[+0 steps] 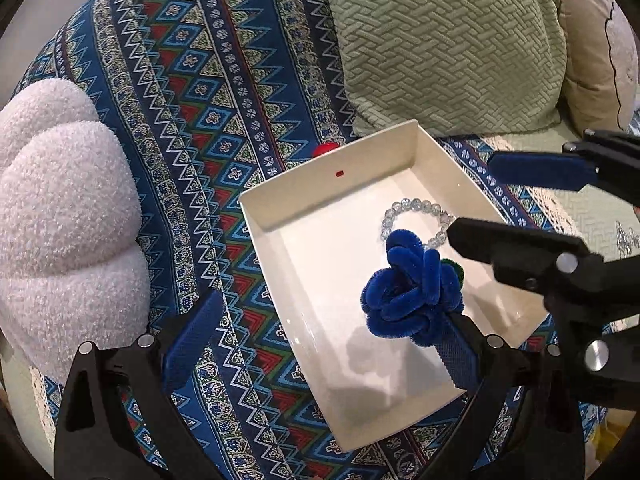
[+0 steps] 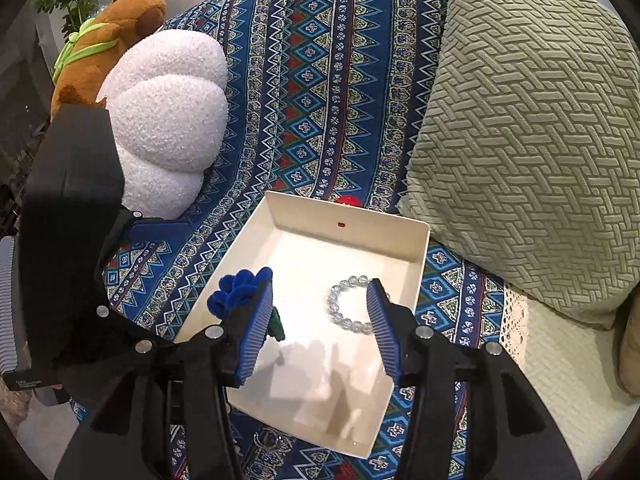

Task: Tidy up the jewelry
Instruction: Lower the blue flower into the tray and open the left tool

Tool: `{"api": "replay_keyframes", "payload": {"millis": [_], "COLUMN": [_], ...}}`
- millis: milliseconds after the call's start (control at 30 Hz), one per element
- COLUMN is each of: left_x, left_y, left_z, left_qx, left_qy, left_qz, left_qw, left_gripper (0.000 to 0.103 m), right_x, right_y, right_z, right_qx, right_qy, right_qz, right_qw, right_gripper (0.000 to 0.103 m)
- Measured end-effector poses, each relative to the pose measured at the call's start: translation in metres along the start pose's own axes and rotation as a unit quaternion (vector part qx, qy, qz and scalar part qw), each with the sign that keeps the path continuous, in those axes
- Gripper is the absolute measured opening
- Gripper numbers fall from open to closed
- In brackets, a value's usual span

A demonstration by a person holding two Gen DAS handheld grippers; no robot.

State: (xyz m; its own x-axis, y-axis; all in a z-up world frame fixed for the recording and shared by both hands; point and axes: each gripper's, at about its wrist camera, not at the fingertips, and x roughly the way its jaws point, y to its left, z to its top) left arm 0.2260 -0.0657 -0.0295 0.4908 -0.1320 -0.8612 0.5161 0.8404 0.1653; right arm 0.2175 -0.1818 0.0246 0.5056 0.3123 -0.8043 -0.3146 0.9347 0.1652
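1. A sofa draped in a blue patterned throw (image 2: 320, 80) fills the room's view, with a green woven cushion (image 2: 528, 152) on one side and a white fluffy cushion (image 2: 168, 120) on the other.
2. A brown plush toy (image 2: 108, 40) with a green ribbon sits behind the white cushion.
3. A white rectangular tray (image 2: 280, 216) lies on the throw between the two cushions.
4. The left gripper (image 1: 320, 344) hangs over the tray's near corner, its jaws spread wide; a blue velvet flower (image 1: 408, 292) rests against its right finger only, so nothing is being pinched.
5. The right gripper (image 2: 320, 320) hovers over the tray with jaws spread apart and nothing between them.
6. A clear beaded bracelet (image 2: 344, 304) lies flat on the tray floor toward the green cushion's side, just beside the flower as the left wrist camera sees it.
7. A small red round object (image 2: 347, 200) peeks out behind the tray's far wall.
8. A tiny red mark (image 2: 341, 224) sits on the inside of that wall.
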Motion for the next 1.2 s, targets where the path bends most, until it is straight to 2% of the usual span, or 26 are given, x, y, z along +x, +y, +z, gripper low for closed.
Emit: {"api": "replay_keyframes", "payload": {"millis": [300,433,567,767,833,933,967,1000,1067,1100,1133,1167,1200], "left_x": [-0.010,-0.008,-0.005,-0.002,-0.001,-0.001,-0.001,0.000,0.003,0.000,-0.002,-0.002,-0.003], "left_y": [0.005,0.011,0.017,0.013,0.010,0.014,0.016,0.021,0.021,0.022,0.021,0.017,0.015], "left_z": [0.000,0.001,0.003,0.004,0.004,0.002,0.002,0.001,0.002,0.002,0.001,0.001,0.001], "left_qx": [-0.015,-0.021,-0.035,-0.024,-0.012,-0.024,-0.025,-0.047,-0.042,-0.039,-0.035,-0.016,-0.006], "left_qy": [-0.019,-0.020,-0.008,0.000,0.000,-0.005,0.000,0.001,0.013,0.001,-0.004,0.002,0.004], "left_qz": [0.000,0.024,0.006,-0.012,0.000,-0.028,-0.049,-0.070,-0.056,-0.057,-0.042,-0.037,-0.046], "left_qw": [0.9997,0.9993,0.9993,0.9996,0.9999,0.9993,0.9985,0.9964,0.9975,0.9976,0.9985,0.9992,0.9989], "left_gripper": [0.096,0.096,0.096,0.096,0.096,0.096,0.096,0.096,0.096,0.096,0.096,0.096,0.096], "right_x": [0.004,-0.001,-0.008,-0.012,-0.011,-0.012,-0.013,-0.013,-0.014,-0.014,-0.015,-0.015,-0.014], "right_y": [0.001,-0.004,-0.014,-0.025,-0.027,-0.030,-0.031,-0.032,-0.033,-0.033,-0.033,-0.033,-0.033], "right_z": [0.001,0.000,-0.004,-0.014,-0.016,-0.020,-0.021,-0.021,-0.023,-0.024,-0.024,-0.025,-0.025], "right_qx": [0.005,0.015,0.029,0.041,0.044,0.049,0.052,0.053,0.056,0.056,0.056,0.054,0.053], "right_qy": [-0.002,-0.014,-0.023,-0.024,-0.022,-0.024,-0.023,-0.024,-0.025,-0.025,-0.025,-0.025,-0.024], "right_qz": [0.005,-0.002,-0.006,-0.009,-0.009,-0.009,-0.008,-0.008,-0.008,-0.007,-0.008,-0.009,-0.010], "right_qw": [1.000,1.000,0.999,0.999,0.999,0.998,0.998,0.998,0.998,0.998,0.998,0.998,0.998], "right_gripper": [0.050,0.049,0.049,0.049,0.050,0.050,0.050,0.050,0.050,0.050,0.051,0.051,0.051]}}
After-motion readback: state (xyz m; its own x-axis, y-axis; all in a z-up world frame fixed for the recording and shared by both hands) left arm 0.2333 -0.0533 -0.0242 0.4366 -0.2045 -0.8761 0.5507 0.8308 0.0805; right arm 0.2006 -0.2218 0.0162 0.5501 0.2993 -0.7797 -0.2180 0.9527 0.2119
